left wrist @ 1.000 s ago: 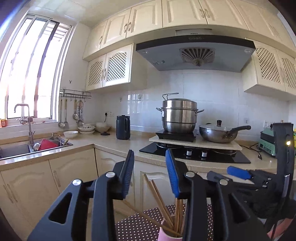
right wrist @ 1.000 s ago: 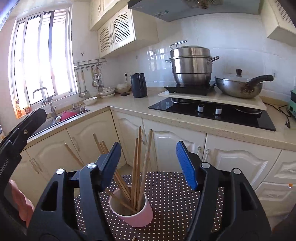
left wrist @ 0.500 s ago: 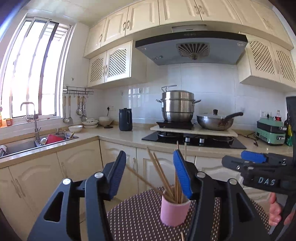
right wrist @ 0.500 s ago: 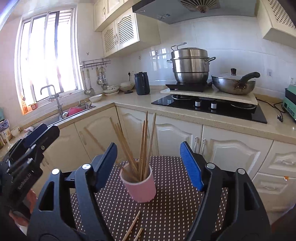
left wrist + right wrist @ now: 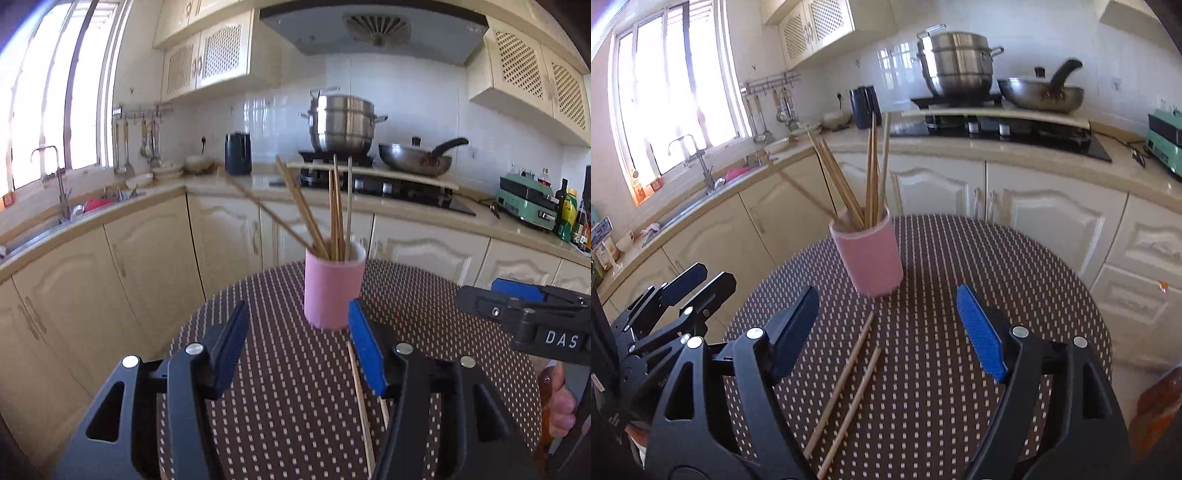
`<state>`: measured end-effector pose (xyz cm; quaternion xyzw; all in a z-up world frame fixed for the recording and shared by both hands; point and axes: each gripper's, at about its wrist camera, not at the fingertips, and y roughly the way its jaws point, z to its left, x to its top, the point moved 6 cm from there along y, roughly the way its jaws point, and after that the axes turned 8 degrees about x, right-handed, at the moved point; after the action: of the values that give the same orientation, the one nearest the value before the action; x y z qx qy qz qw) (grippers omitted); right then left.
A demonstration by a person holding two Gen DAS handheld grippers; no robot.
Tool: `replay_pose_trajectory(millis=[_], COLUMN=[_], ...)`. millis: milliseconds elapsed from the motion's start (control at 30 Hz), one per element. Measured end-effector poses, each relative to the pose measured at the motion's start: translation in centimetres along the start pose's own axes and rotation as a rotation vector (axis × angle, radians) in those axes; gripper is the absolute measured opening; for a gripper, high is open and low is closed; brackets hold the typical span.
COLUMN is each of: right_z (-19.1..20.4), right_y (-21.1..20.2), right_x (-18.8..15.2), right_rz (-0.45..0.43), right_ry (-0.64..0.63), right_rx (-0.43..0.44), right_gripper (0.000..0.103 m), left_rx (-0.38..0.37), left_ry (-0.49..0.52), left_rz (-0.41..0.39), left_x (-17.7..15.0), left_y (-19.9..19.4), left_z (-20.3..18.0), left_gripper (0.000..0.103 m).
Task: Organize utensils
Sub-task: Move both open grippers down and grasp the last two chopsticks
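Cream cabinets (image 5: 155, 258) line the kitchen; a sunlit window (image 5: 55, 92) glows at ten o'clock, a grey range hood (image 5: 373, 33) at twelve, white wall tiles (image 5: 277, 122) below.

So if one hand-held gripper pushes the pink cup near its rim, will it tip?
Probably. The pink cup is tall and narrow, and its long chopsticks lean well above the rim, so it looks top-heavy. The dotted mat may grip its base.

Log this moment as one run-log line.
stage: reaching | left gripper: open, empty | right gripper: opening, empty | two loose chopsticks: flat on dotted table | pink cup: upright, holds chopsticks
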<state>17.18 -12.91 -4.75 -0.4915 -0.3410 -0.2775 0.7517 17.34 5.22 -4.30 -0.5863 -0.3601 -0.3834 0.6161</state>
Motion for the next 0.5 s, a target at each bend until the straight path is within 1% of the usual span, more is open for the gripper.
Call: replay_pose_trajectory(millis=[167, 400, 500], right_z=[0.0, 1.5, 2.1], right_y=[0.4, 0.6, 0.2], right_x=[-4.6, -10.3, -11.3], right_rz=[0.081, 0.205, 0.217], right_ry=[0.021, 0.041, 0.029], right_rx=[-0.021, 0.004, 0.003], right_gripper=[0.076, 0.076, 0.076], left_rx=[-0.003, -0.064, -0.097], left_ry=[0.006, 0.008, 0.005], left_rz=[0.090, 0.230, 0.281], left_x=[-4.2, -9.1, -10.7], left_y=[0.1, -0.8, -1.4], left_z=[0.7, 0.8, 0.6], left_gripper=[0.055, 0.055, 0.055])
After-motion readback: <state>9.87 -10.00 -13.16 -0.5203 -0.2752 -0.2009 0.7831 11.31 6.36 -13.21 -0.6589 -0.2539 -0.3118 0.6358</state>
